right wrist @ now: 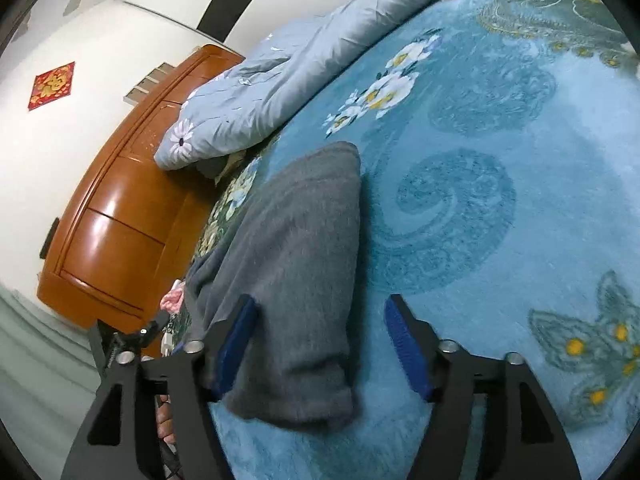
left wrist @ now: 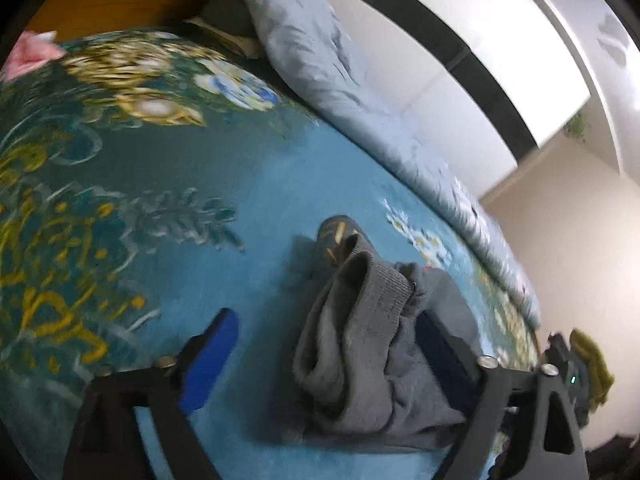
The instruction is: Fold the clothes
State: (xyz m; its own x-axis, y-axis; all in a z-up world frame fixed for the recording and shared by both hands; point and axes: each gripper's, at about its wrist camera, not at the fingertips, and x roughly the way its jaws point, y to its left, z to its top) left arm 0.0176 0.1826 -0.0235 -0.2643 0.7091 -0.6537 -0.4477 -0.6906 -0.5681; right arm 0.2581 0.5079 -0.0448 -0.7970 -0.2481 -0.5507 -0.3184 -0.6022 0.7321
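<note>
A grey garment lies on the blue floral blanket. In the left wrist view its ribbed, bunched end (left wrist: 360, 340) sits between the open fingers of my left gripper (left wrist: 328, 340), draped against the right blue pad (left wrist: 440, 356); the left pad (left wrist: 212, 356) is clear of it. In the right wrist view the grey garment (right wrist: 296, 264) lies as a long folded strip. My right gripper (right wrist: 324, 336) is open around its near end, with the left pad (right wrist: 236, 344) touching the cloth and the right pad (right wrist: 408, 348) apart from it.
A light blue flowered quilt (right wrist: 280, 80) is piled along the bed's far side, seen also in the left wrist view (left wrist: 320, 64). A wooden headboard (right wrist: 120, 208) stands beside the bed. A pink cloth (left wrist: 32, 52) and an olive cloth (left wrist: 596, 364) lie at the edges.
</note>
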